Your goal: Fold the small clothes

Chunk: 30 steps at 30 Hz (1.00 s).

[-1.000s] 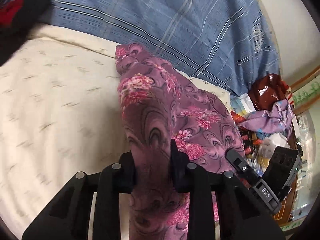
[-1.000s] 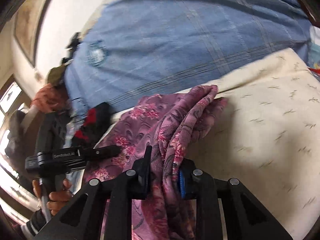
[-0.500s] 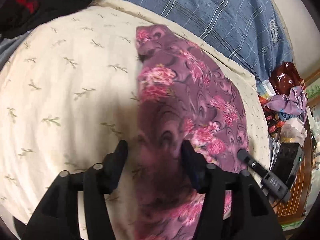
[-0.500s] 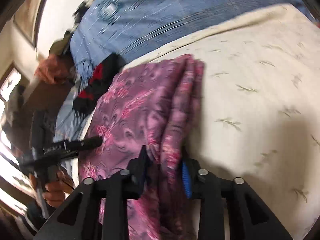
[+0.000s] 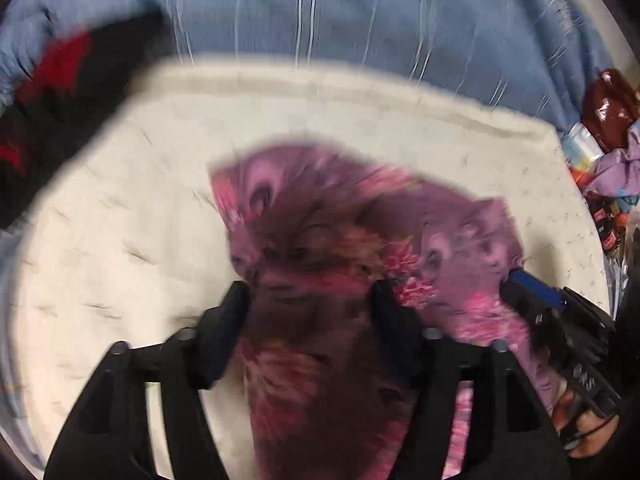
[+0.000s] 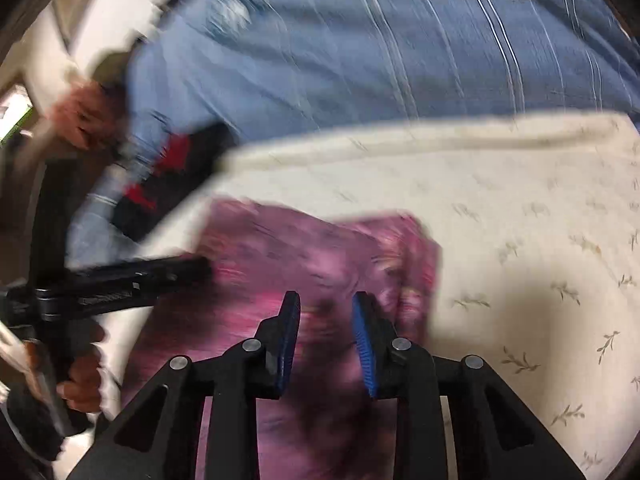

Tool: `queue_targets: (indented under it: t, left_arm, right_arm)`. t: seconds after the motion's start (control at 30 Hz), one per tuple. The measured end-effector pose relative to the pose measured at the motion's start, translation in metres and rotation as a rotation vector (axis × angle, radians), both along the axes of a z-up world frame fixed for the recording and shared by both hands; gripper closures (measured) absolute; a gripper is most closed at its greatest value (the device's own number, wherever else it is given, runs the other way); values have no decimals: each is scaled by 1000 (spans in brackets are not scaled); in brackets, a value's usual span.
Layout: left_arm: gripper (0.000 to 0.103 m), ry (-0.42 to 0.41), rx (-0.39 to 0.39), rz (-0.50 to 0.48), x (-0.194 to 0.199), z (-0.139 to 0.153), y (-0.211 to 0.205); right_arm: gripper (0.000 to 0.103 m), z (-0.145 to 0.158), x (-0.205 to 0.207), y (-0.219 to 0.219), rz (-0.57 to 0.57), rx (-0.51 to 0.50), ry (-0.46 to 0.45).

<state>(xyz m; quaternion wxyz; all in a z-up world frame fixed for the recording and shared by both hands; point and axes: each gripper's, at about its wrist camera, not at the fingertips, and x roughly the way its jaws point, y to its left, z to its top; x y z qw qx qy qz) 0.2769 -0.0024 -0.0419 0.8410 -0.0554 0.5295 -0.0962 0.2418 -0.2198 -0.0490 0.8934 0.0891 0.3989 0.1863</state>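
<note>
A purple floral garment (image 5: pixel 320 248) lies on the cream leaf-print cloth (image 5: pixel 132 216). It also shows in the right wrist view (image 6: pixel 312 248). My left gripper (image 5: pixel 312 300) is open, with its fingers apart above the garment. My right gripper (image 6: pixel 326 308) is open too, its blue pads apart over the garment's near part. The right gripper shows in the left wrist view (image 5: pixel 532 292) at the garment's right edge. The left gripper shows in the right wrist view (image 6: pixel 160 272) at the garment's left edge. Both views are blurred by motion.
A blue striped sheet (image 5: pixel 340 16) lies beyond the cream cloth. A black and red garment (image 5: pixel 56 92) sits at the far left. A pile of bags and clothes (image 5: pixel 608 132) sits at the right edge of the bed.
Both grippers have let go of the garment and opened. The garment has dropped flat onto the cream cloth, and both grippers have drawn back towards me.
</note>
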Motion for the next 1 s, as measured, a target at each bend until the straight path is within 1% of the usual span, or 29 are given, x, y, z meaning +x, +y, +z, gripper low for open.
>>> queue_targets:
  t: [0.03,0.07,0.1,0.17,0.2,0.23,0.3,0.33,0.37,0.4,0.43,0.47,0.5,0.53,0.6,0.63,0.67,0.7,0.73,0.77,0.8,0.87,1.0]
  left_arm:
    - [30,-3,-44,19,1,0,7]
    - [30,8,-77,26,3,2,12]
    - [30,17,-92,29,3,4,16]
    - [30,18,-118,34,-8,11,26]
    - [30,5,-116,21,-17,15,29]
    - [30,-10,-107,4,-27,19,31]
    - [30,-54,-73,-41,-58,25,28]
    - [30,-71,-54,-55,-69,26,26]
    - [30,-84,-32,-71,-79,25,22]
    - [28,-90,10,-85,-92,16,17]
    - [26,-90,33,-89,-98,9,13]
    - [24,-98,42,-77,-104,3,12]
    - [23,-105,38,-53,-107,4,14]
    - [23,-102,26,-28,-110,7,17]
    - [23,-102,13,-12,-119,17,21]
    - [23,-127,36,-9,-128,23,21]
    - [22,-152,67,-12,-135,28,20]
    - [20,-193,123,-17,-148,33,18]
    - [18,-222,164,-19,-158,36,16]
    - [17,-255,211,-17,-172,38,13]
    - [16,-275,236,-19,-179,36,12]
    - [16,-292,255,-28,-192,33,9]
    - [16,-277,298,-34,-213,24,5]
  right_arm:
    - [86,-10,7,-9,-11,37,10]
    - [90,-11,6,-19,-17,80,3]
    - [96,-11,7,-27,-33,108,26]
    - [96,-5,1,-41,-65,158,51]
    - [87,-2,-4,-44,-67,167,51]
    - [87,4,-15,-48,-58,166,43]
    - [87,12,-38,-46,8,178,20]
    - [86,15,-56,-44,46,174,1]
    - [85,14,-65,-42,63,166,-4]
    - [83,8,-76,-37,87,143,3]
    - [83,-1,-82,-32,87,112,20]
    - [83,-11,-83,-29,70,77,39]
    - [81,-16,-83,-28,52,55,48]
    - [81,-18,-86,-30,35,66,37]
    - [79,-9,-89,-33,-19,71,69]
    - [77,-3,-94,-34,-41,53,76]
    - [70,1,-99,-35,-52,28,74]
    - [54,7,-105,-33,-66,-21,67]
    - [43,14,-113,-29,-89,-89,57]
    - [22,19,-122,-26,-118,-149,52]
    - [13,22,-131,-22,-143,-189,44]
    - [4,31,-153,-20,-176,-246,19]
    - [2,35,-183,-15,-152,-333,3]
